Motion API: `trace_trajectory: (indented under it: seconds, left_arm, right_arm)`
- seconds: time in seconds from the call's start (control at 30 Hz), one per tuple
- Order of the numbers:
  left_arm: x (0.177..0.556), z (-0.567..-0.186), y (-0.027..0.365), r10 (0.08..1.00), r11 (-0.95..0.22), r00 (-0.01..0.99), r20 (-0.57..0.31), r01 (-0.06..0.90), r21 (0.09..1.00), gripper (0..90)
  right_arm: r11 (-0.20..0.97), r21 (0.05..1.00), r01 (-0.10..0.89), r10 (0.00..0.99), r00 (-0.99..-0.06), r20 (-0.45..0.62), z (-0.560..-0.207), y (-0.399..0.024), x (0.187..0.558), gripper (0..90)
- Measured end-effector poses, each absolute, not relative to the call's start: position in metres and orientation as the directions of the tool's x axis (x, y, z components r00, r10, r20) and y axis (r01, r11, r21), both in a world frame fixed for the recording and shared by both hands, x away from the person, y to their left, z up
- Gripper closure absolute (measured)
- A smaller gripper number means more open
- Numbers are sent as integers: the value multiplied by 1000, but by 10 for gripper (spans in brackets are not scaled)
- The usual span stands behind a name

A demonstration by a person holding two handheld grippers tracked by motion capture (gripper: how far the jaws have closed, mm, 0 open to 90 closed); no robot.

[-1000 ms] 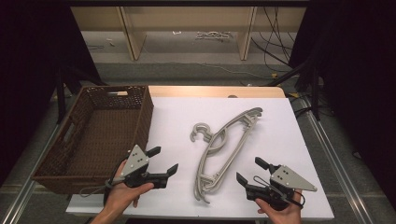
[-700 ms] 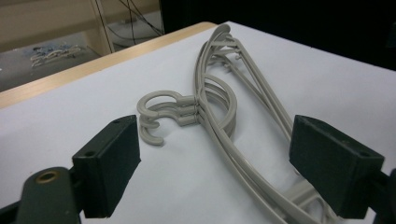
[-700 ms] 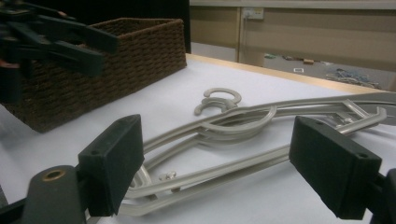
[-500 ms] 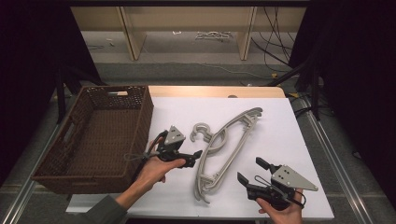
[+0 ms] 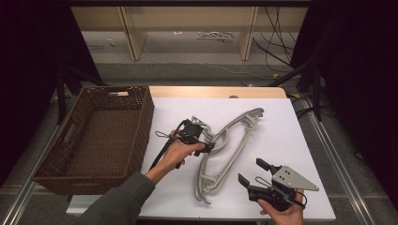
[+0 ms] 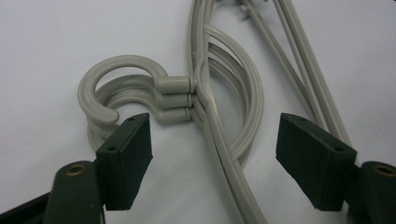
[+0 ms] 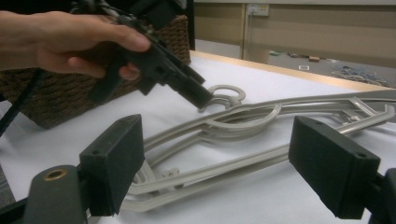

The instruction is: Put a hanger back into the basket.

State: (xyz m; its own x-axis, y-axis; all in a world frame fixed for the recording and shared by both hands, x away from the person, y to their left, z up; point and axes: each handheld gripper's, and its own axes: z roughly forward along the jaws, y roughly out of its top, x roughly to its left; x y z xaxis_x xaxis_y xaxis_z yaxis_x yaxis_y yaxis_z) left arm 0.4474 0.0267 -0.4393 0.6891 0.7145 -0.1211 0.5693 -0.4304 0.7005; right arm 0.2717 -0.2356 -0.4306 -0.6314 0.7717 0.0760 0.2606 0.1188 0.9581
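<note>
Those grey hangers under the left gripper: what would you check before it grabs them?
1. Left gripper over the hangers, at the neck by the hooks: ok.
2. Jaws have just been closing, pads not yet pressing: ok.
3. All three stacked hooks between the jaws: cannot tell.
4. Wicker basket has room: ok.
5. Right gripper open, apart from the hangers: ok.
</note>
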Motion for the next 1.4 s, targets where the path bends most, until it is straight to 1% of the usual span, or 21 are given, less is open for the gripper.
trace_trajectory:
  seconds: [0.13,0.23,0.3,0.37,0.4,0.47,0.53,0.63,0.7,0.73,0.93,0.97,1.03,1.07,1.17,1.2,1.23,1.27,1.33,1.37,1.4]
  left_arm:
    - [457,-442,21,724,-403,670,-164,604,688,332]
    - [464,-446,17,727,-430,671,-147,611,665,349]
    - [467,-447,15,734,-430,664,-144,618,658,380]
    - [470,-448,12,737,-424,657,-157,632,649,393]
    - [470,-449,11,733,-434,662,-155,632,642,408]
    - [471,-450,8,737,-455,663,-131,631,629,409]
    - [472,-451,6,737,-463,664,-130,635,619,422]
    - [473,-452,4,740,-471,661,-128,644,603,472]
    - [473,-453,1,740,-479,661,-125,647,593,481]
    - [473,-454,-1,738,-488,665,-119,646,587,481]
    - [477,-461,-4,749,-502,652,-116,674,542,547]
    - [478,-462,-4,752,-488,645,-139,685,541,550]
    - [480,-461,-2,740,-493,653,-161,690,531,614]
    - [481,-460,-1,733,-490,656,-182,694,528,614]
    - [480,-458,-1,731,-477,656,-189,689,545,698]
    - [480,-458,-1,733,-471,652,-194,692,547,741]
    - [480,-458,-1,735,-468,650,-195,694,548,741]
    - [479,-459,-3,752,-423,622,-217,709,564,747]
    - [482,-457,1,743,-443,634,-217,708,550,764]
    - [481,-459,0,759,-393,603,-244,724,566,769]
    - [483,-458,3,745,-432,626,-230,716,549,772]
  right_arm:
    - [121,958,262,771,-632,76,-431,-236,272,196]
    - [114,958,262,769,-635,82,-431,-235,272,196]
    - [113,960,257,767,-636,80,-432,-235,273,196]
    - [112,960,256,765,-639,81,-431,-235,273,196]
    - [146,950,275,772,-632,65,-430,-237,271,196]
    - [143,951,274,772,-632,66,-430,-237,271,196]
    - [141,951,274,772,-631,67,-430,-237,271,196]
    - [145,951,273,771,-634,64,-430,-237,271,196]
    - [146,951,273,770,-634,64,-430,-237,272,197]
    - [117,959,257,763,-642,79,-432,-234,273,197]
    - [133,956,260,767,-638,66,-431,-235,273,202]
    - [133,956,262,766,-639,68,-431,-235,273,203]
    - [135,955,265,760,-646,71,-431,-235,272,204]
    - [135,955,265,760,-646,71,-431,-235,272,204]
    - [139,954,267,763,-643,69,-431,-235,273,204]
    - [136,954,268,759,-647,74,-431,-235,273,204]
    - [136,954,268,759,-647,74,-431,-235,273,204]
    - [136,954,267,759,-647,73,-431,-235,273,204]
    - [136,954,266,758,-649,73,-431,-234,272,204]
    - [135,955,265,757,-649,73,-431,-235,273,204]
    - [136,954,266,758,-649,73,-431,-235,273,204]
